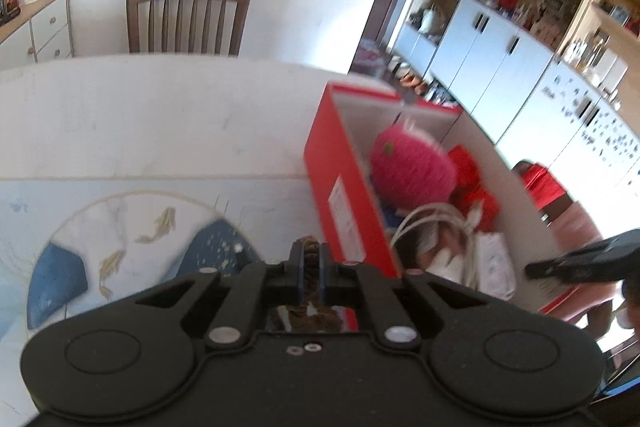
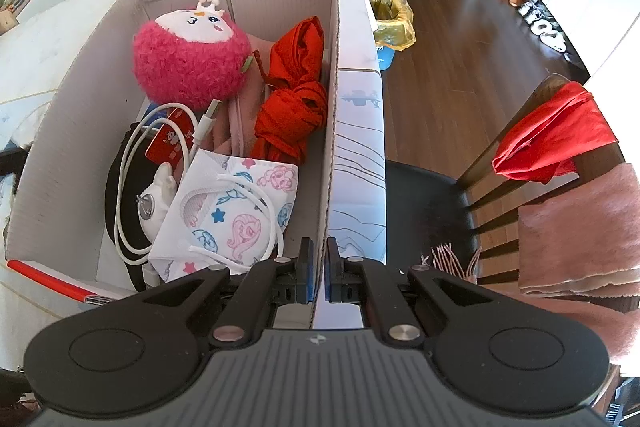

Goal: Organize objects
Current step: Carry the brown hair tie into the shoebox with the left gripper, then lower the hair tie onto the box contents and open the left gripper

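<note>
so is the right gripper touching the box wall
Touching. The right wrist view shows the right gripper shut on the box wall, its blue pads pressed against both sides.

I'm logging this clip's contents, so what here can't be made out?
- Brown object in the left gripper: left wrist view, jaws cover most of it.
- Black item in the box: right wrist view, buried under cable and mask.
- Label on the box: left wrist view, blurred.

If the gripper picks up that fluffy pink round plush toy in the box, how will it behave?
The fluffy pink round plush toy is probably light and squashy, so closing fingers would sink into its fuzzy pile. Its ball shape may roll if nudged, though the red bundled cloth and the white cardboard box wall beside it should hem it in.
</note>
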Demonstrator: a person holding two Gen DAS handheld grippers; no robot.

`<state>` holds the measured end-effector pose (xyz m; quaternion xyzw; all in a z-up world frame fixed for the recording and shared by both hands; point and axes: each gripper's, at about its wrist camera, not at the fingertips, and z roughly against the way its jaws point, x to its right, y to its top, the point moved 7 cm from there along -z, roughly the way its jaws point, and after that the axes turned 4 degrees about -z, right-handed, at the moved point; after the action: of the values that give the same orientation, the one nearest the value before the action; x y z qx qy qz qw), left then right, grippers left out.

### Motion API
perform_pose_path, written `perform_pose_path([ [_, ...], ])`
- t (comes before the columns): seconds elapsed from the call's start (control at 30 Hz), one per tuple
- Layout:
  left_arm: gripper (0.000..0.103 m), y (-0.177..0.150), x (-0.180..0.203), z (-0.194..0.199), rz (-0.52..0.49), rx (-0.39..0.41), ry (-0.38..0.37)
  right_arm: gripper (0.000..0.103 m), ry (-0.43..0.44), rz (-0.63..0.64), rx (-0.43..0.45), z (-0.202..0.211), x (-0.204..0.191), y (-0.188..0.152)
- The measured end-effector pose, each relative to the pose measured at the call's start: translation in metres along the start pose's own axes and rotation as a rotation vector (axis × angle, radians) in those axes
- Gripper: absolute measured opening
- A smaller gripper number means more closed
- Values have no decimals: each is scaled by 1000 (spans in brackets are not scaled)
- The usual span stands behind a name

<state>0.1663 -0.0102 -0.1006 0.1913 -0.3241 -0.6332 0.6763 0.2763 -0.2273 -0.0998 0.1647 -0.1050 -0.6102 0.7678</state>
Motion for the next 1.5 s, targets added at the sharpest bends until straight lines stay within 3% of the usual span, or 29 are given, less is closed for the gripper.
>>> perform_pose_path([
  [0.3,4,43,32,41,-47,100,-88,5,1,-2,0,0,0,0],
  [0.5,4,57,63,45,-105,124,-159,5,12,-14,-3,1,1,1],
  [0.77,4,51,94,25,-182,75,-204,5,23,-26,-3,1,3,2],
  [1.23,4,17,138,-22,-301,-83,-317,5,33,-32,0,1,4,1],
  [1.5,4,-3,133,-57,-329,-167,-266,5,35,-32,1,1,3,1],
])
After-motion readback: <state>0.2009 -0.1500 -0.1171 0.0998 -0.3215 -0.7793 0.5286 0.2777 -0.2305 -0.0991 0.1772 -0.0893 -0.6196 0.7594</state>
